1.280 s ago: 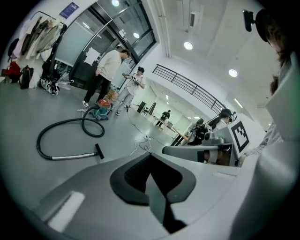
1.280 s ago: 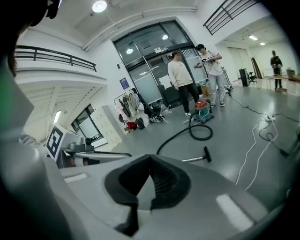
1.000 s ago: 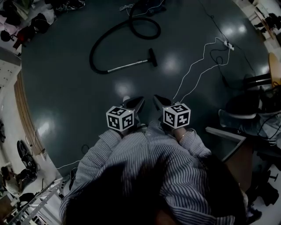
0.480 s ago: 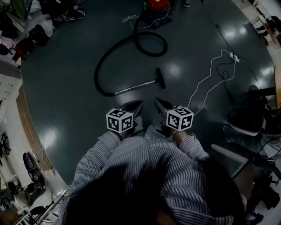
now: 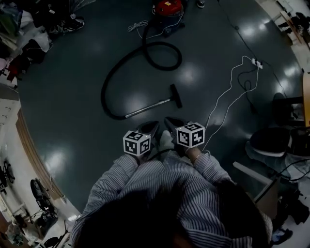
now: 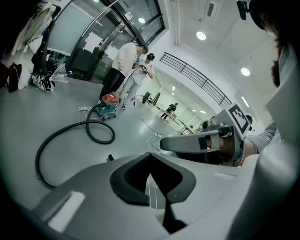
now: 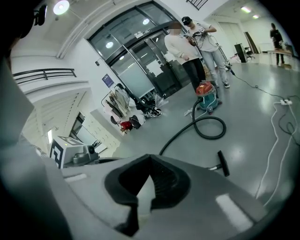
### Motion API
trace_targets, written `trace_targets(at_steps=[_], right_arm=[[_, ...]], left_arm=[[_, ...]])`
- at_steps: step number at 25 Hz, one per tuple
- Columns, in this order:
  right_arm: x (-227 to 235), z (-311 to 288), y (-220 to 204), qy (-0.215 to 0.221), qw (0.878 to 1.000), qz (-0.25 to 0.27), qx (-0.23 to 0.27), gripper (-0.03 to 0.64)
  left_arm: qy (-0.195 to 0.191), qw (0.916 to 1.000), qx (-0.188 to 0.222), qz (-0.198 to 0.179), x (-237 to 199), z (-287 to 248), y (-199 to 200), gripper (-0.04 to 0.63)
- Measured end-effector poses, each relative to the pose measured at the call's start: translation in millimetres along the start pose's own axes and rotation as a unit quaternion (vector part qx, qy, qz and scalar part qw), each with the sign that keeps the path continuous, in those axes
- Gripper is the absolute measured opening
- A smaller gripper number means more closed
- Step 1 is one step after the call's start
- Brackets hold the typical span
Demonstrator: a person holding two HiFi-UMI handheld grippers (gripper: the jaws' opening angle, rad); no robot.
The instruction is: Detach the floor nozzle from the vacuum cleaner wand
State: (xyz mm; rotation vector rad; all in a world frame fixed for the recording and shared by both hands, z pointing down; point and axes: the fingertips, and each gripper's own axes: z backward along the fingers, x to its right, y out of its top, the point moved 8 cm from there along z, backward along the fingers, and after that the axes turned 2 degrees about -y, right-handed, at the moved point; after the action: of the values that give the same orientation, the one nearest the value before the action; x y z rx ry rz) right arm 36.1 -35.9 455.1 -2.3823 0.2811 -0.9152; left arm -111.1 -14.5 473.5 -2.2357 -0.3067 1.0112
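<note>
A black floor nozzle (image 5: 175,96) lies on the dark floor, joined to a silver wand (image 5: 147,107). From the wand a black hose (image 5: 162,55) loops back to a red vacuum cleaner (image 5: 167,8). My left gripper (image 5: 153,127) and right gripper (image 5: 169,122) are held side by side just short of the wand, both shut and empty. The nozzle (image 7: 223,163) lies ahead and to the right in the right gripper view. In the left gripper view the nozzle (image 6: 110,157) just shows over my shut jaws.
A white cable with a power strip (image 5: 252,49) winds across the floor at right. Dark chairs (image 5: 271,140) stand at the right edge. Bags and shoes (image 5: 29,46) line the left wall. Two people (image 6: 133,63) stand behind the vacuum cleaner.
The nozzle, wand and vacuum cleaner have drawn closer to both grippers as I walked toward them. Both grippers stayed shut.
</note>
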Motion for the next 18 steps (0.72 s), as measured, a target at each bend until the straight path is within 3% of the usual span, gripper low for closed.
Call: trace_targets(at_steps=[4,8,12,15,18], right_arm=[[14.5,-4.6,7.0,-0.006,1.000,0.008,-0.016,0.002],[58.6,-10.4,6.8,-0.044,0.999,0.015,-0.007,0.002],[102.5,-45.4,-10.6,-0.038,0.999,-0.019,-0.011,0.002],[132.8,-81.1,-28.7,-0.038,0.999,-0.028,-0.016,0.002],[170.3,-120.5,-43.5,-0.047,0.999,-0.021,-0.005,0.002]], left_arm=[[0.012,0.9997,-0.021,-0.005,-11.6,-14.8,10.2,0.002],[0.030,0.9968,-0.039,-0.062,-39.6,-43.9,17.4,0.002],[0.030,0.9915,-0.061,-0.111,-78.7,-76.1,3.8,0.002],[0.038,0.9853,-0.088,-0.141,-115.9,-102.8,-19.5,0.002],[0.049,0.9693,-0.119,-0.210,-162.8,-137.3,-48.6,0.035]])
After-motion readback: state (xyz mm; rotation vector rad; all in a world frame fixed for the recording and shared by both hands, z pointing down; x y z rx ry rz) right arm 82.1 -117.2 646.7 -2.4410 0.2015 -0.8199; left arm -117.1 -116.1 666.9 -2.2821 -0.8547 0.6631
